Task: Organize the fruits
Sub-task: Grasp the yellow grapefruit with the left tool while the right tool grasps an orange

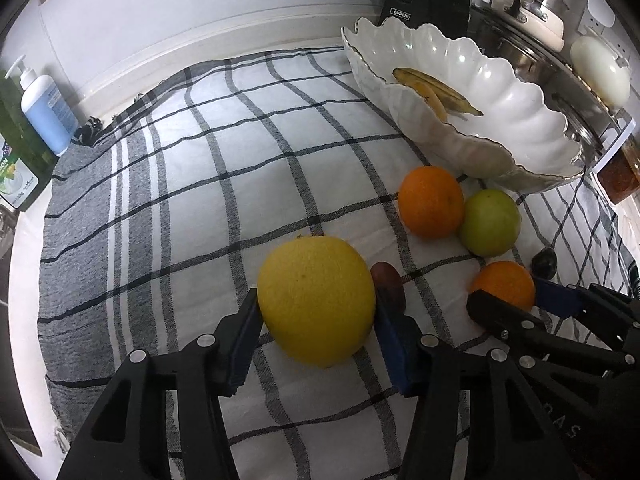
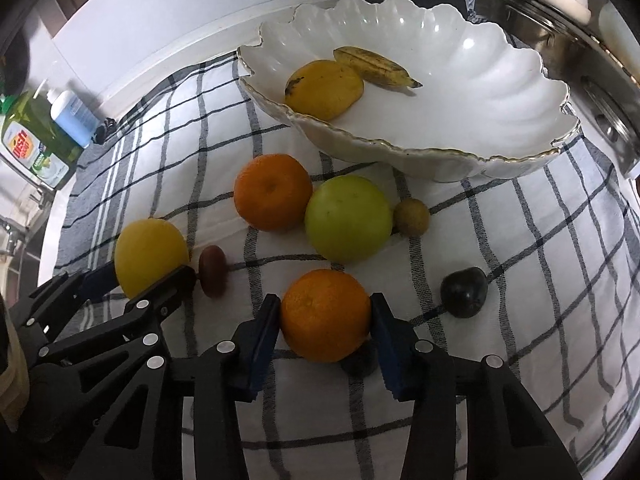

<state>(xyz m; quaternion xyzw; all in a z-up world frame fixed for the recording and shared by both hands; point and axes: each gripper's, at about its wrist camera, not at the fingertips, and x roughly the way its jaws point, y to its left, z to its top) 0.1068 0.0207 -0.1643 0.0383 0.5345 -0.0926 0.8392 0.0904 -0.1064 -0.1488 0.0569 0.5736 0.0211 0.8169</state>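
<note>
Two claws pinch round, dimpled fruit: left claw (image 1: 316, 320) lemon (image 1: 316, 300), right claw (image 2: 325, 320) orange (image 2: 325, 314).

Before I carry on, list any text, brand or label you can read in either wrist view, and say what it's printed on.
"OPPEIN": white plate on the black block behind the bowl.
"...ON": cut-off end of a word on the green bottle; in the right wrist view its red brand panel is too blurred to read.
Blue pump bottle: label print too small to read.
"SA...": faint letters, seen upside down, on the right tool.
Nothing else legible.
</note>
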